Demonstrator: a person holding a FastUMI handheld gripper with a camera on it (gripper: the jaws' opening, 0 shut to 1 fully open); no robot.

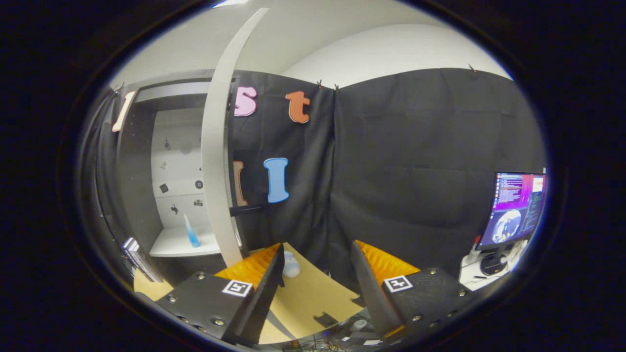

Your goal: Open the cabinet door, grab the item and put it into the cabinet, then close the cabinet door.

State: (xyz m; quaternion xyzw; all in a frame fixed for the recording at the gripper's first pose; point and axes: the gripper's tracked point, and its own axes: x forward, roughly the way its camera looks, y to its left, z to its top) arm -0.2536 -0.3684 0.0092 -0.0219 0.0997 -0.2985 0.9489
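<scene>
Tongs (317,274): spread wide, nothing between the fingers; they hover over the table and aim at the booth's cloth wall.
Table (313,298): tan top, directly beneath and between the fingers.
Cabinet (146,161): far left of the tongs, standing well apart from them; interior exposed.
Cabinet door (217,161): swung open, seen nearly edge-on, long axis vertical, between the cabinet's inside and the cloth wall.
Item, likely candidate (190,231): slim blue cone-like thing upright on the cabinet shelf (171,244), long axis vertical, narrow tip up; already inside, left and beyond the left finger.
Small pale rounded object (291,264): on the table, just beside the left finger's tip; could not be identified.
Monitor (516,208): far right.
Judged next move: leftward swing to the door edge to close it.
</scene>
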